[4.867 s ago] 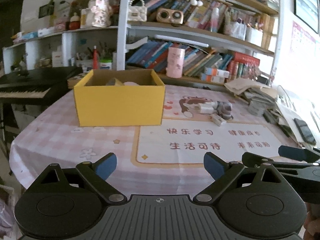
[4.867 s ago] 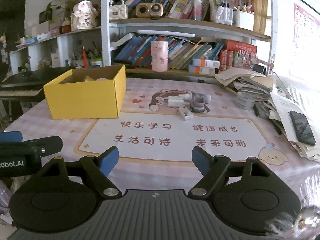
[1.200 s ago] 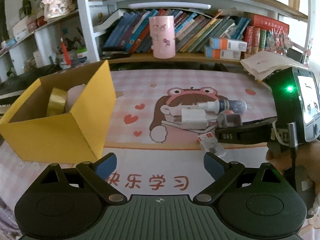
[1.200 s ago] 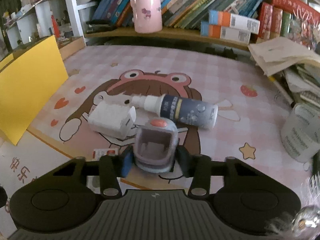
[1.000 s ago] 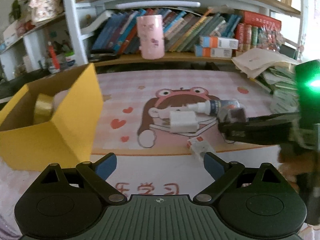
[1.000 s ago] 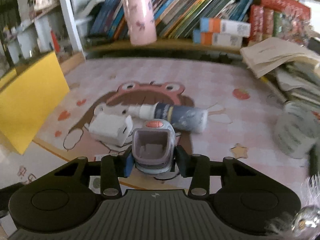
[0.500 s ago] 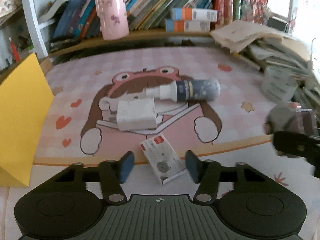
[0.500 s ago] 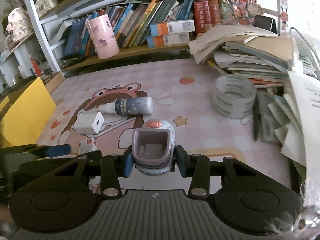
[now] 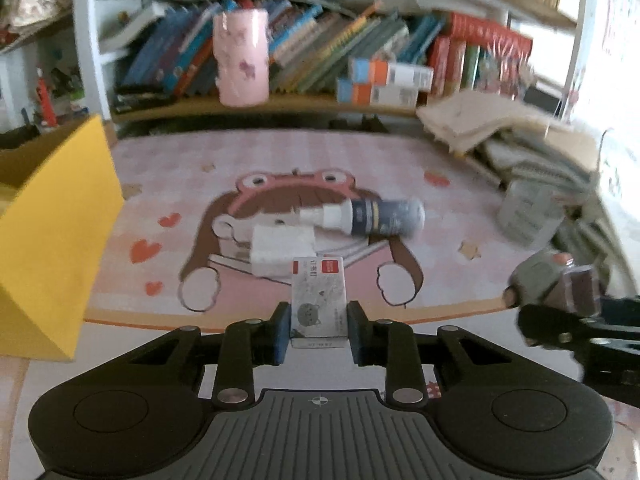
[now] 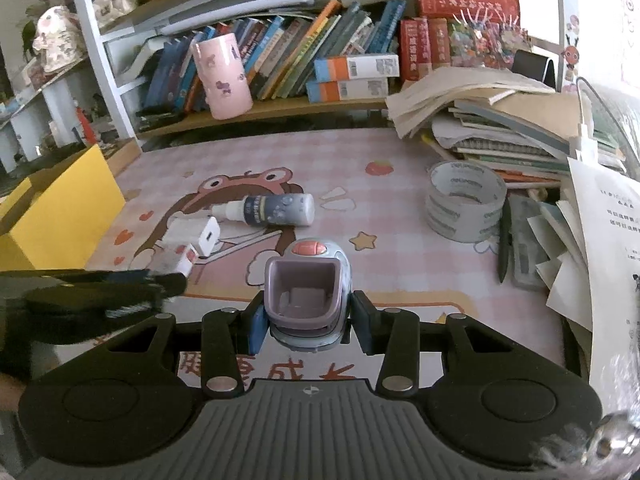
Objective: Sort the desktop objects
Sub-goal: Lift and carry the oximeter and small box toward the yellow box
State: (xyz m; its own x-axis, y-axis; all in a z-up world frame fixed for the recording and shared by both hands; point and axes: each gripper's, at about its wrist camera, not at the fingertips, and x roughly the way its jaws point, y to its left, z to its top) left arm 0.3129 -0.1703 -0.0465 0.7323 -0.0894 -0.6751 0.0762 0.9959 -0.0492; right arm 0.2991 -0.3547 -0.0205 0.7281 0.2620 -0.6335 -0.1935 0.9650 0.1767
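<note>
My left gripper is closing its jaws on a small white staples box with a red label. Both pads press the box's sides on the pink mat. My right gripper is shut on a grey-purple clip device with a red button, held above the mat. That device also shows at the right of the left wrist view. A white charger and a dark blue bottle lie just beyond the staples box. The yellow box stands at the left.
A roll of clear tape sits to the right, beside a pile of books and papers. A pen lies by the loose sheets. A pink cup stands on the shelf with books behind.
My left gripper moved in on the staples box and its jaws went from wide open to closed against it. My right gripper drew back to the right with the clip device.
</note>
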